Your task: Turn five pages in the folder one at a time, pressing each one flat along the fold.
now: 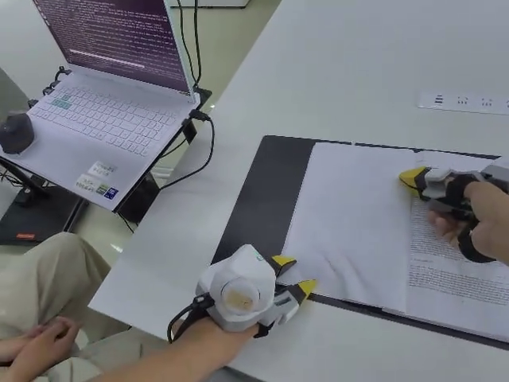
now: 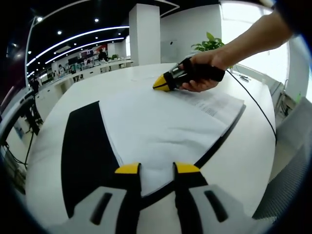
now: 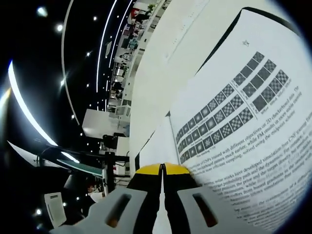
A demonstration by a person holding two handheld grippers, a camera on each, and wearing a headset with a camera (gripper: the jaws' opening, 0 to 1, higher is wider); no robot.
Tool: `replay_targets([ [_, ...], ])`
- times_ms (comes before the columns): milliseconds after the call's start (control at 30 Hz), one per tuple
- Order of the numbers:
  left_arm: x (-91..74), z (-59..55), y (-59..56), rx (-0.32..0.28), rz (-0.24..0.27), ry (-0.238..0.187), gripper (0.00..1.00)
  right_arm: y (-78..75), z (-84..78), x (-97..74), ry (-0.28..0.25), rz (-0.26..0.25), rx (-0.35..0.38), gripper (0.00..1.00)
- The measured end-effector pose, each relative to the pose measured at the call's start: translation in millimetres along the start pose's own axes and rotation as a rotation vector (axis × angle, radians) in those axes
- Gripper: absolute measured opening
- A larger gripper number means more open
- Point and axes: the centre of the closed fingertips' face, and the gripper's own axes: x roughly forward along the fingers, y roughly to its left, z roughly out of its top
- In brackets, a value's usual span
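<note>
Open black folder (image 1: 262,191) on the white table (image 1: 358,72), right in front of the left gripper (image 1: 294,273), whose jaws sit apart at its near edge. Right gripper (image 1: 412,180) is clenched with nothing in it, tips at the fold, printed page (image 1: 453,270) just beside it.

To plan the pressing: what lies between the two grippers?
The blank page lies between the left gripper and right gripper, in the head view.

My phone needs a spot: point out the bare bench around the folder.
Bare: the white table beyond the folder, between laptop and power strip; also the band left of the folder's black cover. Crowded: the near edge by the left gripper, the pages under the right gripper.
</note>
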Motion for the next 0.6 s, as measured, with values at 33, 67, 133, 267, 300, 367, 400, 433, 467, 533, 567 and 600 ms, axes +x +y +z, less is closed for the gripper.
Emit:
replay_targets([
  [33, 0.2, -0.3, 0.2, -0.001, 0.0, 0.0, 0.24, 0.2, 3.1, 1.3, -0.009, -0.001, 0.012, 0.0],
  [67, 0.5, -0.5, 0.5, 0.0, 0.001, 0.001, 0.24, -0.3, 6.3, 2.8, -0.015, 0.001, 0.015, 0.0],
  [133, 0.9, -0.9, 0.5, -0.002, 0.002, 0.004, 0.24, -1.9, 14.2, 7.6, -0.031, 0.008, 0.032, 0.0],
  [267, 1.6, -1.7, 0.9, 0.003, 0.001, 0.005, 0.24, -2.4, 24.5, 16.3, -0.058, 0.008, 0.052, 0.0],
  [300, 1.7, -1.8, 0.9, 0.001, 0.001, 0.003, 0.24, -2.1, 26.7, 17.8, -0.067, 0.006, 0.054, 0.0],
  [367, 1.7, -2.0, 0.9, 0.001, 0.001, 0.001, 0.24, -1.6, 33.0, 21.2, -0.091, 0.009, 0.07, 0.0],
  [400, 1.7, -2.1, 0.9, 0.0, 0.001, 0.0, 0.24, -1.4, 34.9, 22.3, -0.102, 0.011, 0.082, 0.0],
  [433, 1.7, -2.1, 0.9, 0.0, 0.001, -0.001, 0.24, -1.6, 35.3, 23.1, -0.102, 0.01, 0.083, 0.0],
  [467, 1.7, -2.1, 0.8, 0.0, 0.001, -0.001, 0.24, -1.3, 36.2, 23.9, -0.106, 0.008, 0.088, 0.0],
  [533, 1.6, -2.1, 0.7, -0.002, 0.002, -0.002, 0.24, -0.2, 38.0, 25.1, -0.114, 0.011, 0.087, 0.0],
  [567, 1.6, -2.1, 0.6, -0.002, 0.002, -0.002, 0.24, 0.0, 39.3, 25.5, -0.119, 0.013, 0.092, 0.0],
  [600, 1.5, -1.9, 0.5, -0.002, 0.002, -0.002, 0.24, 0.5, 42.7, 26.7, -0.133, 0.016, 0.103, 0.0],
])
